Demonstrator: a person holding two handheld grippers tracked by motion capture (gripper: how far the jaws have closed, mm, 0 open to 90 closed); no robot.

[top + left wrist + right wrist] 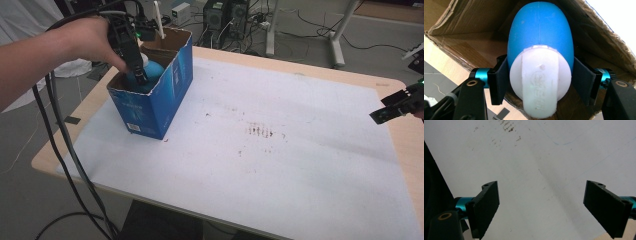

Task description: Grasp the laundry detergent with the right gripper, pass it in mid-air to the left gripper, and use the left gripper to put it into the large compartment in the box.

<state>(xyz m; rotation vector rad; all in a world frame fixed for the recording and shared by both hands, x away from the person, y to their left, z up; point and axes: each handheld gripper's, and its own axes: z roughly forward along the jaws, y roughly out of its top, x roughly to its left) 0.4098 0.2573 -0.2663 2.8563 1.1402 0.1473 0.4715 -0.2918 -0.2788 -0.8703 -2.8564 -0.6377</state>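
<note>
Left gripper (540,83) is reaching down into the open blue cardboard box (165,95) at the table's (300,170) far-left corner, jaws clamping a blue egg-shaped bottle (540,37) just above its white cap (540,80) — bottle is sitting inside the box. Right gripper (541,207) is hovering at the table's right edge over the white mat (536,165) — jaws spread wide, gripping nothing.

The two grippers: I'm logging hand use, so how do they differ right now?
The left gripper is shut on the blue bottle inside the blue box; the right gripper is open, holding nothing, above the white mat. Both have black jaws.
</note>
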